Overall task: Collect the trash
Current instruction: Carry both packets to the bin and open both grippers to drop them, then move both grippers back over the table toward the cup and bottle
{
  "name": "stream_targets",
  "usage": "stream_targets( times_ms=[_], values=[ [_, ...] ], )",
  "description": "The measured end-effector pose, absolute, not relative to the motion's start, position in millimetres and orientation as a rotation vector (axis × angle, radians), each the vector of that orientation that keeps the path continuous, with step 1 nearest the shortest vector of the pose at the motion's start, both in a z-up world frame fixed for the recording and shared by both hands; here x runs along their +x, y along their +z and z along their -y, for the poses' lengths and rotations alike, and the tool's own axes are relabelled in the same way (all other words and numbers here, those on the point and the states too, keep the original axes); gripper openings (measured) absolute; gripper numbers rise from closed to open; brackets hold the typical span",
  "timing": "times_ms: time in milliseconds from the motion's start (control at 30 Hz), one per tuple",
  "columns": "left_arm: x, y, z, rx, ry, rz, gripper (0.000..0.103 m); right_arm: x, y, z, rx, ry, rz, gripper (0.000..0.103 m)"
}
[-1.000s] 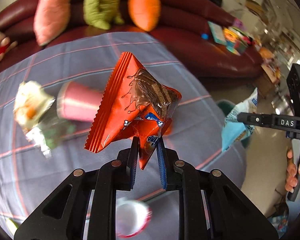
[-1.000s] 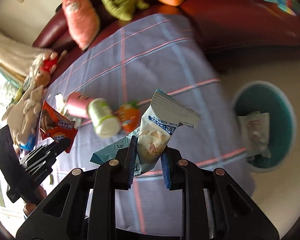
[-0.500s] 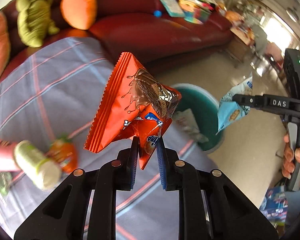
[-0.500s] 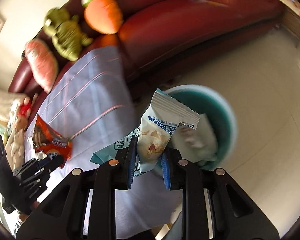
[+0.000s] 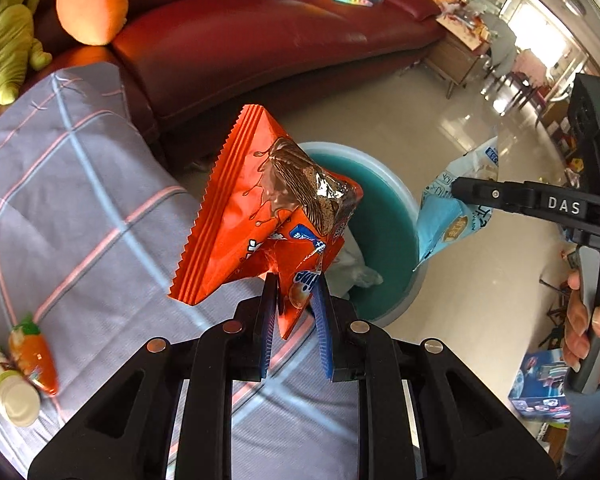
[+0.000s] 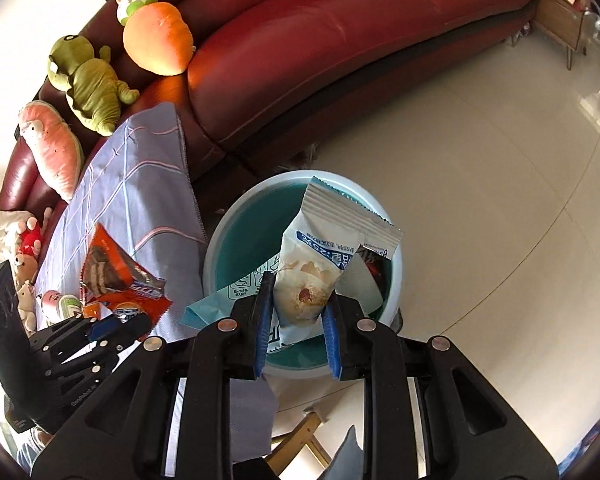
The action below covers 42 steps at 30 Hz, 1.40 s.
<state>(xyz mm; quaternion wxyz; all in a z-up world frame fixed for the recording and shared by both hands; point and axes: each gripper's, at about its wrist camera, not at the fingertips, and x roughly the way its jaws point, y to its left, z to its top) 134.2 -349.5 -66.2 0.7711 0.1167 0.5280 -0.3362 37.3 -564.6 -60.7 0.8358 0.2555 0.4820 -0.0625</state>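
Above teal bin (image 6: 216,248): two gripped wrappers (image 6: 320,264)

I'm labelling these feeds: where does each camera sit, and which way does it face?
Left wrist: on the left gripper, looking down past its orange wrapper at the bin; the right gripper and a hand show.
Right wrist: on the right gripper, looking down over its white wrapper into the bin; the left gripper shows.
Shared: bin, sofa, cloth, both wrappers.
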Motion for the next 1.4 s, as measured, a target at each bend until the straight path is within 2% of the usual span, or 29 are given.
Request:
stream_targets(
  times_ms=[367, 433, 500, 567, 833, 900, 933, 1233, 1400],
  values=[
    [136.2, -83.4, 368.1, 0.279, -0.74, -1.17, 0.02, 38.8, -70.5, 571.8, 0.508, -0.138, -1.06, 0.023],
    [135.9, -83.6, 372.4, 0.299, -0.727, -1.168, 0.031, 38.8, -72.3, 571.5, 0.504, -0.138, -1.064, 0.023],
    [133.8, -82.5, 373.7, 0.312, -0.706, -1.15, 0.075, 39.7, -73.8, 571.5, 0.502, -0.136, -1.07, 0.023],
    [133.8, -78.6, 371.4, 0.315, -0.68, -1.112, 0.085, 40.6, -74.2, 571.0, 0.5, -0.136, -1.073, 0.023],
    [135.4, -76.1, 345.5, 0.27, -0.652, -1.126, 0.091, 54.9, -75.2, 558.7, 0.466, -0.12, -1.098, 0.027],
    [133.8, -74.9, 337.1, 0.261, -0.643, -1.125, 0.092, 58.0, -76.1, 554.8, 0.46, -0.112, -1.11, 0.047],
    [133.8, -74.3, 331.6, 0.254, -0.636, -1.125, 0.092, 59.4, -76.1, 552.3, 0.455, -0.113, -1.112, 0.064],
    [136.5, -69.7, 305.5, 0.206, -0.613, -1.134, 0.094, 63.5, -75.9, 540.9, 0.446, -0.138, -1.152, 0.08],
    [133.2, -66.9, 292.7, 0.198, -0.606, -1.134, 0.094, 61.4, -73.6, 531.2, 0.436, -0.143, -1.161, 0.08]
  ],
)
